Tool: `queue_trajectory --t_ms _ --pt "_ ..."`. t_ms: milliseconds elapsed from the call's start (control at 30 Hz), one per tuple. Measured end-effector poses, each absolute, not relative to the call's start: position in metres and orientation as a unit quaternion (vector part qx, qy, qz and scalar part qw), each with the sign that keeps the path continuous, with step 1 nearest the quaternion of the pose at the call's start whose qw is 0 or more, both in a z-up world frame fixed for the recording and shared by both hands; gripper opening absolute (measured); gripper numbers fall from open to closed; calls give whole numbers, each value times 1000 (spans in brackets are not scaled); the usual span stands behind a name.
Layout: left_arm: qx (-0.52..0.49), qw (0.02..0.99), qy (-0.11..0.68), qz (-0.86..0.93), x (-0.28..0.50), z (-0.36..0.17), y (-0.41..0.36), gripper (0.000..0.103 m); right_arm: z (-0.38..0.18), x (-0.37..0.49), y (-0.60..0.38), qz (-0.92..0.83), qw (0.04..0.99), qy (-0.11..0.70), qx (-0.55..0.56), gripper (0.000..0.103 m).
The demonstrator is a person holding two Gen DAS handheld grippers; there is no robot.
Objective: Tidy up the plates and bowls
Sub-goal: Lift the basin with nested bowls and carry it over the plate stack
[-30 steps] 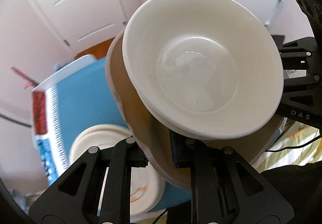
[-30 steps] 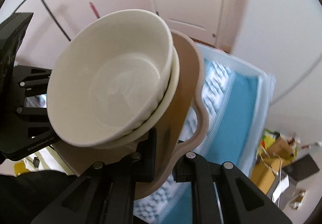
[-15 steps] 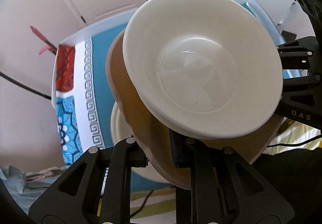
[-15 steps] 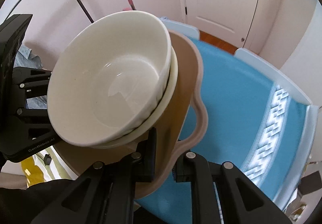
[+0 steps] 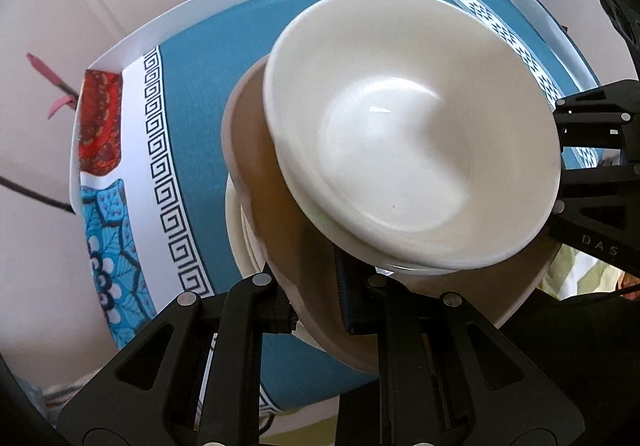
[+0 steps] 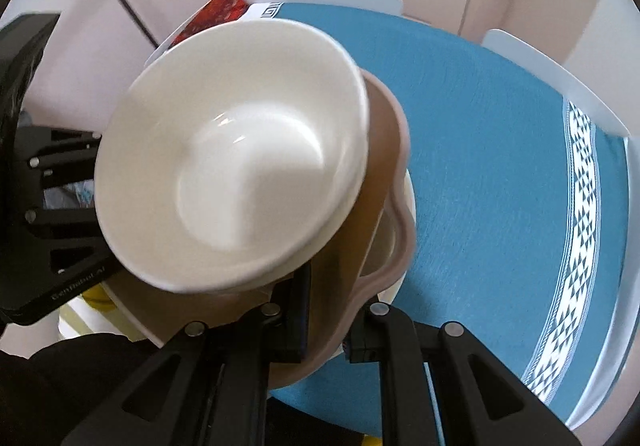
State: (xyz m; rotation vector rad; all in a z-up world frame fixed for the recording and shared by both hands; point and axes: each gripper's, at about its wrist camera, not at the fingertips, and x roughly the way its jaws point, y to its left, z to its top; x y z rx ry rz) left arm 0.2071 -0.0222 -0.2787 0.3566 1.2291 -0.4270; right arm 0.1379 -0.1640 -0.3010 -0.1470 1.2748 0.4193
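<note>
A white bowl (image 5: 412, 141) sits nested in a second white bowl on a tan wavy-rimmed plate (image 5: 256, 165). My left gripper (image 5: 316, 306) is shut on the plate's near rim. My right gripper (image 6: 326, 322) is shut on the plate's (image 6: 384, 173) opposite rim, with the bowl (image 6: 236, 157) above it. Both hold the stack tilted above the table. A cream plate stack (image 5: 236, 234) lies on the table under the tan plate, mostly hidden; its edge shows in the right wrist view (image 6: 406, 213).
The table is covered by a blue cloth (image 5: 200, 45) with a white key-pattern border and red patch (image 5: 100, 121); it shows in the right wrist view (image 6: 500, 149). White doors and pink walls stand behind. The other gripper shows at each view's side.
Both grippers have tipped downward with the stack, from facing the doors to looking down on the blue table. The cream plate stack now lies right under the tan plate.
</note>
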Motion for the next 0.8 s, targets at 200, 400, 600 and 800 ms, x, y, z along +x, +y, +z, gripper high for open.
queue_trajectory --t_ms 200,400,600,800 --pt "157 779 571 -207 212 -284 -16 12 -300 131 -162 173 789 586 -71 12" --pt "169 768 581 -210 213 -285 -20 15 -301 135 -160 168 778 602 -65 13" --pt "167 744 605 -230 218 -286 -20 19 -297 131 -158 172 761 621 -74 25" --pt "138 719 634 -248 220 -284 -19 33 -291 126 -152 176 754 628 -82 36"
